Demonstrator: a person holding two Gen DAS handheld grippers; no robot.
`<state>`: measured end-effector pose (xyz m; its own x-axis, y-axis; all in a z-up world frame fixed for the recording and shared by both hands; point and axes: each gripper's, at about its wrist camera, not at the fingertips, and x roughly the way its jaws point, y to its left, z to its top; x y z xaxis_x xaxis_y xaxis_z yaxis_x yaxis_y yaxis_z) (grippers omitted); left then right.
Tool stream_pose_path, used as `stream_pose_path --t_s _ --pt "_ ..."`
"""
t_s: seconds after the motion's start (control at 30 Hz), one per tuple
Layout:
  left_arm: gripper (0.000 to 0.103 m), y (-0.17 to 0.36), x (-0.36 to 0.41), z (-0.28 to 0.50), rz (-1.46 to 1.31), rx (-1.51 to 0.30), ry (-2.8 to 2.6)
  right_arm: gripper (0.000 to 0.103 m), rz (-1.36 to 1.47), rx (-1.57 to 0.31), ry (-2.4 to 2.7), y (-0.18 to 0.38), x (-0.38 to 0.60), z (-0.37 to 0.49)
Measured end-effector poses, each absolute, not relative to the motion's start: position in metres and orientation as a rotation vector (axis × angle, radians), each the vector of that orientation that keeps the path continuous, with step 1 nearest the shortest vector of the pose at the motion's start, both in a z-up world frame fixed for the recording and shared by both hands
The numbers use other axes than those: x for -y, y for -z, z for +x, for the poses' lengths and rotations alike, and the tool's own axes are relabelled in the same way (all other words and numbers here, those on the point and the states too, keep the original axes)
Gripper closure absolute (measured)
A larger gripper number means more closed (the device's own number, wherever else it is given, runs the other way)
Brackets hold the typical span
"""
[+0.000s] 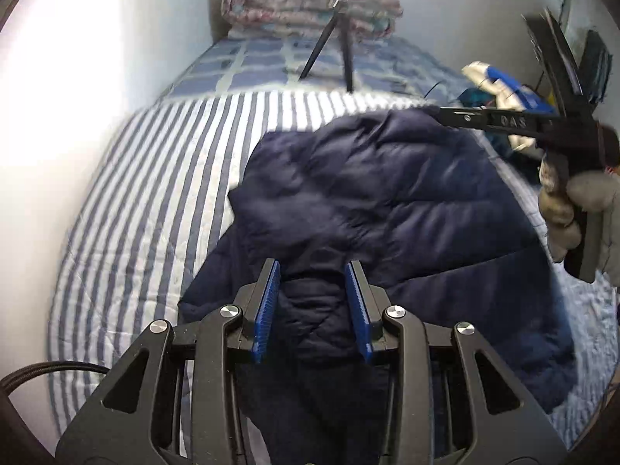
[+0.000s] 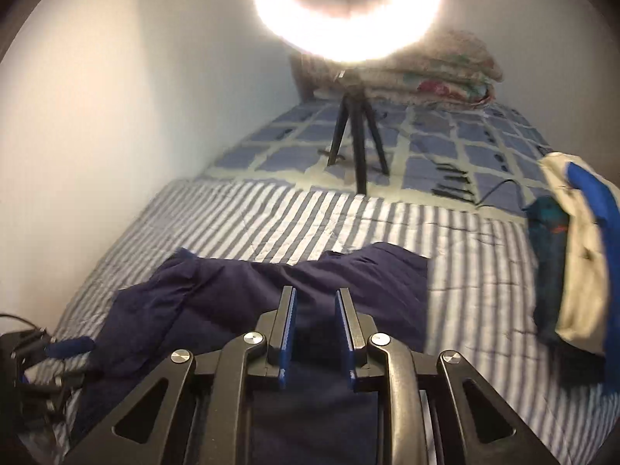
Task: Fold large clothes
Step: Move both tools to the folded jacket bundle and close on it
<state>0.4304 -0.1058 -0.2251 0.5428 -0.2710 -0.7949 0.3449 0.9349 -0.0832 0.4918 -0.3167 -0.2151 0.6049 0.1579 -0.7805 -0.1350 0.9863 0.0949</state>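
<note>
A large navy padded jacket (image 1: 387, 209) lies spread on the striped bed cover (image 1: 155, 193). My left gripper (image 1: 312, 271) hovers over the jacket's near end with its blue pads apart and nothing between them. In the right wrist view the jacket (image 2: 294, 286) lies flat ahead, and my right gripper (image 2: 314, 294) is open just above its near part. The right gripper also shows in the left wrist view (image 1: 438, 110), held in a gloved hand at the jacket's far right edge. The left gripper shows at the lower left of the right wrist view (image 2: 69, 347).
A ring light on a black tripod (image 2: 358, 143) stands on the checked blue sheet (image 2: 445, 147) beyond the striped cover. A folded floral quilt (image 2: 438, 69) lies at the bed head. A pile of white, blue and teal clothes (image 2: 573, 255) sits at the right. A white wall runs along the left.
</note>
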Motion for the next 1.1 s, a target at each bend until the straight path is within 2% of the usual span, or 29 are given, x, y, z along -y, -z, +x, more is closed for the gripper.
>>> stream_pose_path --t_s 0.17,0.3,0.33,0.4,0.43,0.47,0.5,0.57,0.67,0.9,1.1 --pt "0.064 0.252 0.092 0.440 0.063 -0.964 0.359 0.083 -0.053 -1.001 -0.156 0.261 0.289 0.512" --pt "0.059 0.246 0.075 0.444 -0.015 -1.008 0.358 0.083 -0.074 -0.993 -0.133 0.250 0.289 0.509" --pt "0.056 0.242 0.066 0.443 -0.051 -1.012 0.374 0.079 -0.068 -0.969 -0.133 0.239 0.293 0.503" --pt "0.040 0.233 0.048 0.439 -0.127 -1.014 0.426 0.069 -0.048 -0.921 -0.143 0.218 0.303 0.487" --pt "0.024 0.229 0.037 0.437 -0.165 -1.017 0.443 0.061 -0.031 -0.899 -0.155 0.210 0.308 0.478" --pt "0.015 0.226 0.025 0.436 -0.209 -1.020 0.450 0.047 -0.007 -0.876 -0.177 0.201 0.316 0.468" --pt "0.014 0.225 0.016 0.435 -0.249 -1.022 0.457 0.039 0.019 -0.855 -0.204 0.194 0.324 0.455" --pt "0.014 0.228 -0.007 0.436 -0.383 -1.053 0.481 0.013 0.054 -0.827 -0.242 0.185 0.338 0.433" --pt "0.013 0.242 -0.037 0.442 -0.598 -1.105 0.499 0.003 0.096 -0.825 -0.262 0.183 0.363 0.400" --pt "0.012 0.280 -0.053 0.456 -0.862 -1.179 0.553 0.002 0.331 -0.924 -0.292 0.222 0.418 0.354" --pt "0.010 0.298 -0.037 0.466 -0.905 -1.203 0.585 0.005 0.540 -1.006 -0.337 0.266 0.443 0.349"
